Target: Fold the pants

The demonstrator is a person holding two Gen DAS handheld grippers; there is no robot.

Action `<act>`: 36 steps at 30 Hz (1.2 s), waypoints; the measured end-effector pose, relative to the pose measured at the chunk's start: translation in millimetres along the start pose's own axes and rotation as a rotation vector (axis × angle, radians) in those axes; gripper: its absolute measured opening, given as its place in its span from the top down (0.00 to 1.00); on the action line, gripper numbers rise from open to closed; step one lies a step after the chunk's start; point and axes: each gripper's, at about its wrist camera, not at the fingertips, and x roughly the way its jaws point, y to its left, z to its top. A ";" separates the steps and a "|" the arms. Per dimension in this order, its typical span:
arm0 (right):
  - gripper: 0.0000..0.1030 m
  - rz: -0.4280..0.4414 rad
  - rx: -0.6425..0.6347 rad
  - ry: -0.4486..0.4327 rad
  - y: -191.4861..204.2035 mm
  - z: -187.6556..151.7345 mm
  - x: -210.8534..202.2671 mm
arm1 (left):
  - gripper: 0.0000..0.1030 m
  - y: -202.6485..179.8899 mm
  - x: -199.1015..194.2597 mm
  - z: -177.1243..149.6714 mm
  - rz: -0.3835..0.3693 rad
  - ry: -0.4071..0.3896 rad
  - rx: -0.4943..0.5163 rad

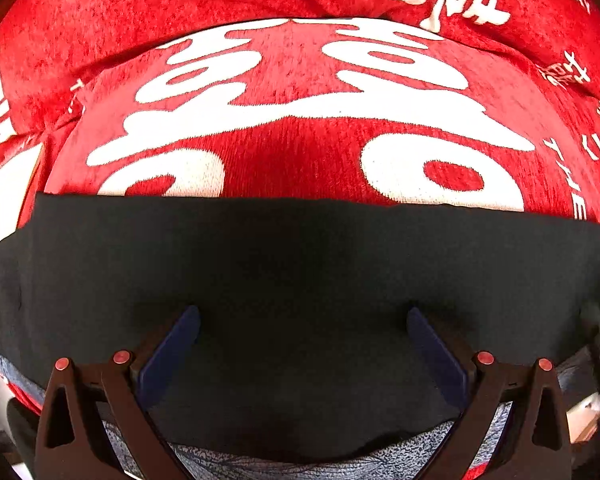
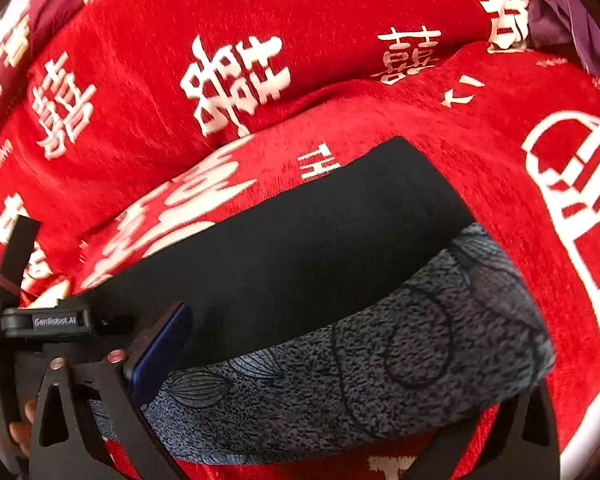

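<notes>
The pants (image 1: 300, 264) are black with a grey leaf-patterned band (image 1: 300, 468) along their near edge. They lie flat on a red cover with white characters (image 1: 300, 132). My left gripper (image 1: 304, 320) points down over the black cloth, its blue pads wide apart with nothing pinched between them. In the right wrist view the black cloth (image 2: 300, 240) and the grey band (image 2: 380, 360) run across my right gripper (image 2: 340, 340). Its left blue pad (image 2: 168, 344) shows beside the band's edge; the band hides the right finger. The jaws stand wide. The left gripper's body (image 2: 52, 322) shows at the left edge.
A red back cushion (image 2: 260, 40) with the same white print rises behind the seat. A purple cloth (image 2: 560, 12) lies at the far right corner. A person's fingers (image 2: 20, 420) hold a handle at the lower left. A pale object (image 1: 588, 416) sits beyond the pants' right end.
</notes>
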 end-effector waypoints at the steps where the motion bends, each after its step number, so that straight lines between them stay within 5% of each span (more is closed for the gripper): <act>1: 0.76 0.005 0.014 0.005 1.3 2.2 -1.3 | 0.00 0.3 0.7 2.2 -0.004 0.009 -0.002; 9: 0.83 0.016 0.083 -0.011 10.1 11.9 -24.8 | 0.00 -0.5 12.8 41.1 -0.008 0.100 -0.025; 17: 0.83 -0.048 0.063 0.002 16.9 18.6 -26.3 | 0.00 0.5 -4.3 -12.0 -0.020 0.078 0.092; 22: 0.84 -0.084 0.049 -0.024 29.8 23.5 -36.7 | 0.00 53.0 -18.6 -16.2 -0.190 0.100 0.002; 30: 0.84 -0.191 -0.293 -0.178 145.9 16.7 -80.6 | 0.00 161.4 -28.0 -24.4 -0.296 0.042 -0.150; 36: 0.84 -0.213 -0.630 -0.258 273.9 -35.3 -78.8 | 0.00 244.1 -27.9 -39.4 -0.316 -0.020 -0.233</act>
